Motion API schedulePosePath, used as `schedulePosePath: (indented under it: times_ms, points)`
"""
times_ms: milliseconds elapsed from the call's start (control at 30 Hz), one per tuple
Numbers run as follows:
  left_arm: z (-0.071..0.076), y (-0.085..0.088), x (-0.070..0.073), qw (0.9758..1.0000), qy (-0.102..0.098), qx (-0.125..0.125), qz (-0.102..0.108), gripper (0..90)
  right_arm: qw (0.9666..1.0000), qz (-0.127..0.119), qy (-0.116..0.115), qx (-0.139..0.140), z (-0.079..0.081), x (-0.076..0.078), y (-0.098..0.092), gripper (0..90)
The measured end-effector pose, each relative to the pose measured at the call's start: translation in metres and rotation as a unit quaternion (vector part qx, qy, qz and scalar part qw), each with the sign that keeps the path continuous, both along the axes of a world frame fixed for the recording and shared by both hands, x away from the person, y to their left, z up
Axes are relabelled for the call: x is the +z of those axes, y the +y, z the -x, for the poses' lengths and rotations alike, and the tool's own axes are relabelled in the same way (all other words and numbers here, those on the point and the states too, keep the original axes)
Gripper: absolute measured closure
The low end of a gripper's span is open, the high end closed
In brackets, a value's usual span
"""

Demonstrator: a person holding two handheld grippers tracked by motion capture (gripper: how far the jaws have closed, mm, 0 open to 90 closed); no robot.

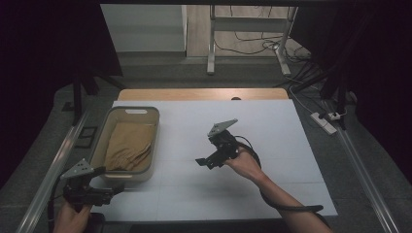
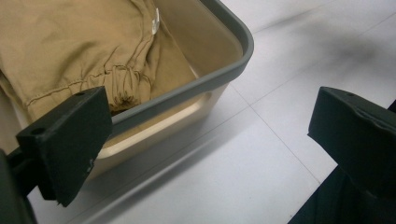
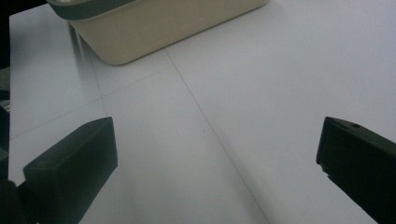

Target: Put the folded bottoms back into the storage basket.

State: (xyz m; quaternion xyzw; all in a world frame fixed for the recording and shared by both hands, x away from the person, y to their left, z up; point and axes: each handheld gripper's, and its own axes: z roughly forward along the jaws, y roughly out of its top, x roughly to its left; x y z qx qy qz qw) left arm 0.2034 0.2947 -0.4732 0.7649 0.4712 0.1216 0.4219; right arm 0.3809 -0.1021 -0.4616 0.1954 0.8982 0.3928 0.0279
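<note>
White table (image 1: 272, 126) w/ a beige bin (image 1: 127, 112) at its left side; tan cloth (image 1: 130, 145) lies folded inside, filling most of it. Left gripper (image 1: 116, 189) sits at the near left corner, jaws spread, just beside the bin's near wall, cloth just beyond the rim (image 2: 201, 84). Right gripper (image 1: 204, 162) is mid-table, jaws spread over bare surface, right of the bin, well apart from the cloth.
</note>
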Motion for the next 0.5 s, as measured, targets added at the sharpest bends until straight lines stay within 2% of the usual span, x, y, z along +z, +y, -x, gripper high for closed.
schedulePosePath:
  times_ms: [200,400,500]
  points:
    - [0.000,0.000,0.000,1.0000,0.000,0.000,0.001,0.4,1.0000,0.002,-0.001,-0.008,0.004,-0.002,-0.011,0.0]
    - [0.000,0.000,0.000,1.0000,0.000,0.000,-0.001,0.3,0.9995,0.021,-0.017,-0.017,0.012,-0.002,-0.023,0.0]
    - [0.000,-0.001,0.000,1.0000,0.000,0.000,-0.002,0.4,0.9995,0.016,-0.017,-0.022,0.017,-0.001,-0.032,0.0]
